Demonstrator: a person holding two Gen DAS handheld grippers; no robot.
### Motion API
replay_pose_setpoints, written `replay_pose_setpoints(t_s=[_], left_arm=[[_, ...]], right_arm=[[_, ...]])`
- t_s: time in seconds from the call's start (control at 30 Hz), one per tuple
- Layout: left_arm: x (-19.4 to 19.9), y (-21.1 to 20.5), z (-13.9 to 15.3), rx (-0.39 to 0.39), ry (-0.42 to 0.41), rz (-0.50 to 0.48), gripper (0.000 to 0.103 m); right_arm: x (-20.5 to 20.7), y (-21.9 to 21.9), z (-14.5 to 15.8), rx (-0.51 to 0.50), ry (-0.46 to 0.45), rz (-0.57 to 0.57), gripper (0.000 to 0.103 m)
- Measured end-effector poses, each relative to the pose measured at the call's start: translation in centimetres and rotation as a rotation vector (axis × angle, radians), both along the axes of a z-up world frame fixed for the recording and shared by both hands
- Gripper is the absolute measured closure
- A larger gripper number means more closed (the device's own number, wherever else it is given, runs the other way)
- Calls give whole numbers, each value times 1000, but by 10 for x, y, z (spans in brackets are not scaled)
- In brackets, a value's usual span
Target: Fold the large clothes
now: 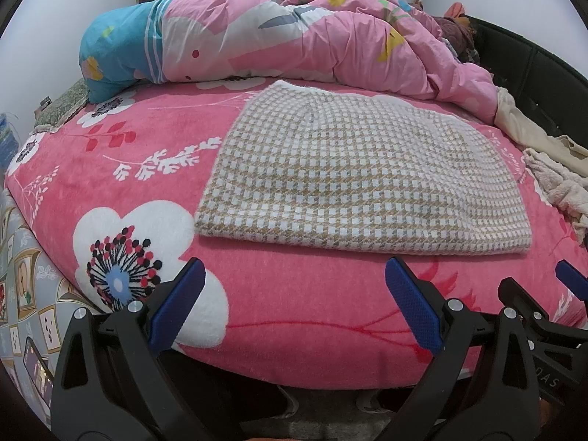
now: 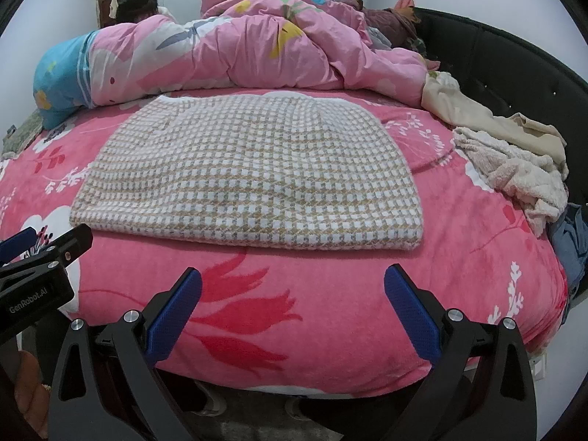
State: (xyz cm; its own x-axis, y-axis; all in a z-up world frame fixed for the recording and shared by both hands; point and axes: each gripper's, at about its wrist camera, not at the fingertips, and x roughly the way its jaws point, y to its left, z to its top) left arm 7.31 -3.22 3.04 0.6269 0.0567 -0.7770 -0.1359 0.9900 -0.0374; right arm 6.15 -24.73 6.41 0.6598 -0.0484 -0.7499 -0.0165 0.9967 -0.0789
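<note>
**Checked knit lies folded, both grippers off it**

While the left gripper (image 1: 294, 305) hangs at the near edge of the bed w/ its blue pads spread wide and nothing between them, the right gripper (image 2: 293, 307) sits just beside it, equally wide, equally empty. Neither touches cloth.

Straight ahead of both grippers, a bit beyond the fingertips, the checked knit garment (image 1: 352, 180) rests flat on the pink floral blanket (image 1: 147, 169). From the left gripper it sits slightly to the right of centre; from the right gripper, slightly left — so it's between the two, dead ahead.

Progress, as I read it: this piece looks folded or close to it. It's a compact rounded rectangle, the near edge thick and doubled, no sleeves sticking out. Whether one more fold is planned, can't tell.

What's left — off to the right gripper's far right there's a loose heap: a fluffy cream garment (image 2: 514, 172), a beige cloth (image 2: 488, 117) behind it, something blue at the edge. Prob. next in line.

The knit itself: tan-and-white houndstooth check, fuzzy edges, soft and thick, a few shallow ripples across the top, otherwise smooth.
</note>
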Motion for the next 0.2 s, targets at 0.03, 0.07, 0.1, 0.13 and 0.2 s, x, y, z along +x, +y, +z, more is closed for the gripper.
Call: replay_pose_setpoints(t_s=[0.03,0.07,0.1,0.13,0.2], left_arm=[[0,0,0,0,1,1,8],[0,0,0,0,0,1,8],[0,0,0,0,0,0,8],[-1,0,0,1,-1,1,8],[0,0,0,2,-2,0,8]], right_arm=[[0,0,0,0,-1,0,6],[0,1,0,-1,-1,1,6],[0,1,1,-1,-1,1,6],[0,1,1,-1,-1,3,6],[1,1,1,-1,-1,4,6]])
